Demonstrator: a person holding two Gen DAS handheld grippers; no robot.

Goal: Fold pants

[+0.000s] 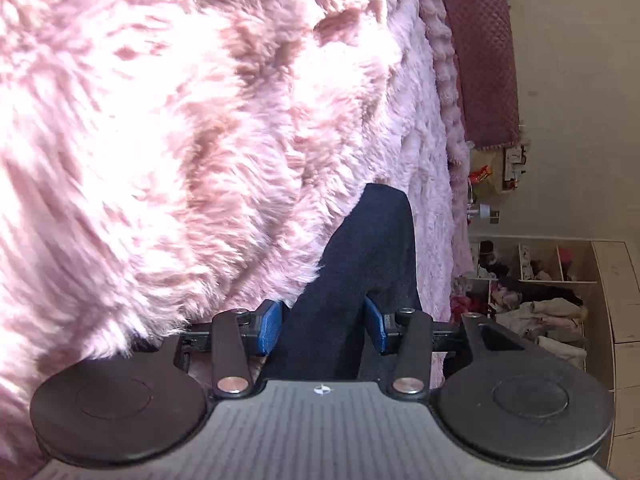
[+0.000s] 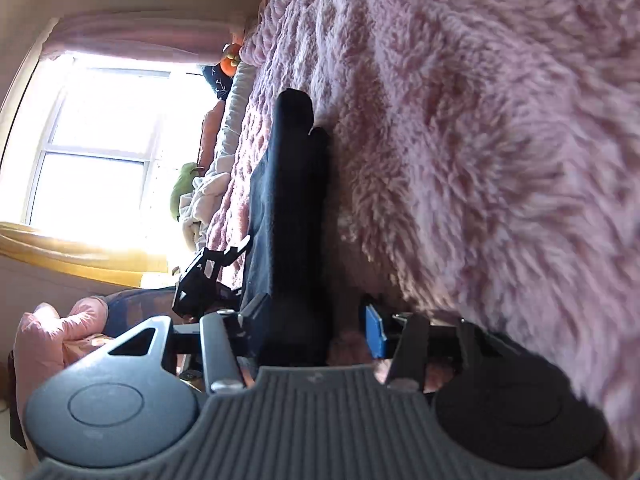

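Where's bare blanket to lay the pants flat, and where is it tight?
Free: the wide stretch of pink furry blanket beside the dark pants in the left wrist view, away from the wall, and the same blanket on the pants' far side from the window in the right. Crowded: the blanket edge by the window, lined with toys and crumpled cloth.

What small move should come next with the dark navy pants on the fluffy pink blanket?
Probably draw both grippers back: the dark navy pants lie on the fluffy pink blanket, and the left gripper and right gripper look open, fabric loose between the pads.
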